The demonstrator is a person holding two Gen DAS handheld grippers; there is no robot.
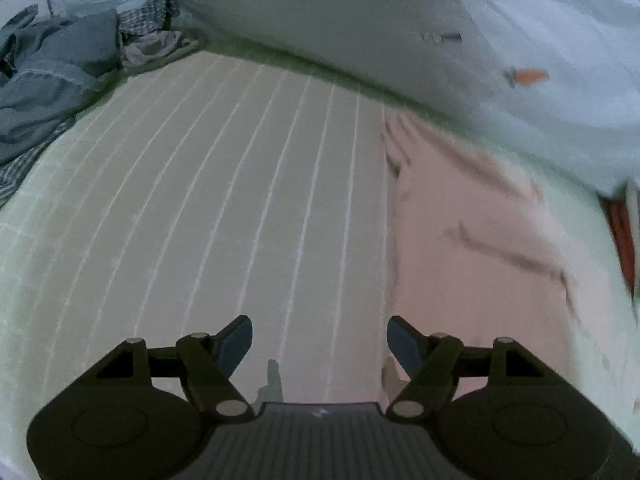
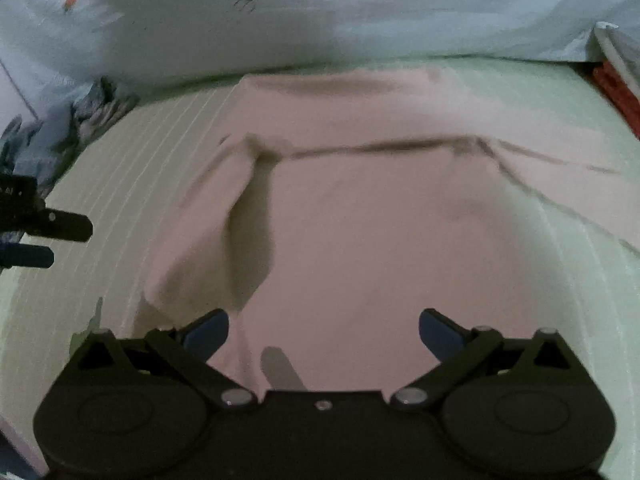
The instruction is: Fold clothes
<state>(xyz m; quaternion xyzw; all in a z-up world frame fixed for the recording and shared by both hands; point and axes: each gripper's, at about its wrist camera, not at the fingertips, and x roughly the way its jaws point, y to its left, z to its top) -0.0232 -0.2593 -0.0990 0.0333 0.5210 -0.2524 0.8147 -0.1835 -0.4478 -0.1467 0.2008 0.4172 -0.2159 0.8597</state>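
In the left wrist view, the left gripper (image 1: 319,344) is seen spread wide, nothing caught between its blue-padded fingers (image 1: 236,344). It is held over a pale green bed sheet (image 1: 224,184) ruled with thin white lines running from near to far. The pink garment (image 1: 472,248) is laid flat to the right of the gripper, its left edge lined up just beside the right finger; the fabric is blurred, and a dark crease is crossed over its middle. At the far left, a heap of grey-blue and checked clothes (image 1: 60,76) is piled on the sheet. Along the far side, a white cloth printed with carrots (image 1: 520,40) is draped.

In the right wrist view, the right gripper (image 2: 324,332) is shown with its fingers parted to the full, and no cloth is pinched. The pink garment (image 2: 380,232) is spread directly beneath and beyond it, filling the middle of the sheet (image 2: 100,216). A raised fold is stood up along the garment's left side, and a long crease is drawn across its far part. At the left edge, the left gripper (image 2: 48,236) is glimpsed above the striped sheet, clear of the garment. The carrot cloth (image 2: 280,12) is hung across the far side, and the clothes heap (image 2: 72,128) is lodged at the far left.
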